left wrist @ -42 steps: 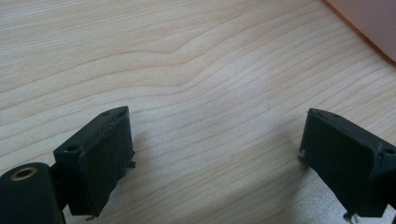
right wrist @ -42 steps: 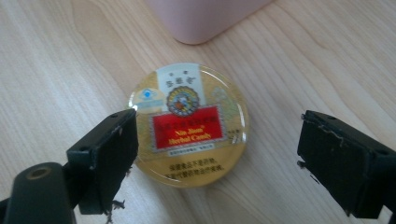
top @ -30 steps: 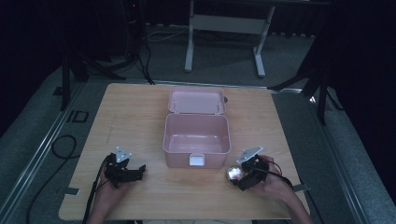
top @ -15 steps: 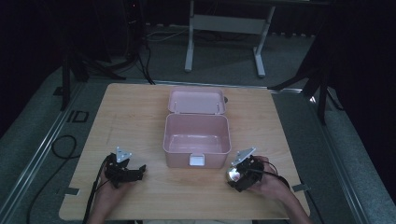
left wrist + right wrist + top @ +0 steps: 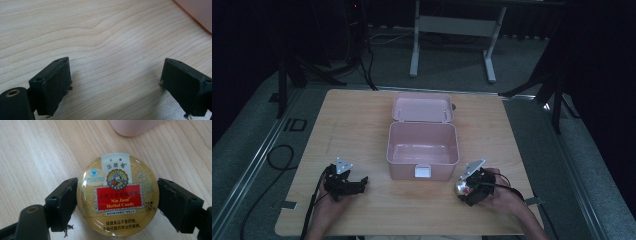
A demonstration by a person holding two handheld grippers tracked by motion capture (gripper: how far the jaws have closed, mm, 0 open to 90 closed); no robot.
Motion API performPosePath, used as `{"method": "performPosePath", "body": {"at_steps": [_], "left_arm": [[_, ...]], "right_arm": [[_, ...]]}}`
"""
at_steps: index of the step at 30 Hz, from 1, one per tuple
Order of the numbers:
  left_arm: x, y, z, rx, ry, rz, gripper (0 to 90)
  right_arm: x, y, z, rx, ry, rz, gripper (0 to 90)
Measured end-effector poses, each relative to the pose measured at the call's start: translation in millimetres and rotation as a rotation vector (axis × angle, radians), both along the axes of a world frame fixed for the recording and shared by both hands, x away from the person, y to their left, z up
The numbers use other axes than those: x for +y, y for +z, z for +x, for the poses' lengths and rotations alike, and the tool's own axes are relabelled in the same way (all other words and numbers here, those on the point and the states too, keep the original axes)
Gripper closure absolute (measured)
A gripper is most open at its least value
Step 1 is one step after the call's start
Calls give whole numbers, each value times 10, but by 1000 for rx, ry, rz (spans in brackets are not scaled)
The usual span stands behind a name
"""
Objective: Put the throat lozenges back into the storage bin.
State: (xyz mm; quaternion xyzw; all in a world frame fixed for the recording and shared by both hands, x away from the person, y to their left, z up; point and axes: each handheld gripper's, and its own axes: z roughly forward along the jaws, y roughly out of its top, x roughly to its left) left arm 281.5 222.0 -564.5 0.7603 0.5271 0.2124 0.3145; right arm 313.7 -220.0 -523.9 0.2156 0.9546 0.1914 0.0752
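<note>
Right hand-held gripper (image 5: 116,202) clamps a round tin (image 5: 117,195), label top toward 12 o'clock; left hand-held gripper (image 5: 115,85) gapes wide, holding nothing, over the desk (image 5: 100,32).

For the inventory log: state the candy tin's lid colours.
Gold candy tin, red label; clearest in right gripper view.

A round gold metal tin (image 5: 117,195), its lid printed "Nin Jiom Herbal Candy" on a red panel, sits mid-frame between the right gripper's (image 5: 117,203) two black jaws, which press its left and right edges. Beneath lies the pale wood-grain counter (image 5: 37,152). At the top edge shows the rounded corner of a pink plastic box (image 5: 135,126).
</note>
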Motion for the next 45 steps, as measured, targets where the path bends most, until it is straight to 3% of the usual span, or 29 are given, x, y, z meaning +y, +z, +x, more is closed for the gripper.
{"method": "performPosePath", "body": {"at_steps": [18,30,45], "left_arm": [[0,0,0,0,0,0,99],[0,0,0,0,0,0,99],[0,0,0,0,0,0,99]], "right_arm": [[-48,55,-47,53,87,-123,197],[41,97,-37,103,145,-258,199],[51,204,-40,99,162,-281,207]]}}
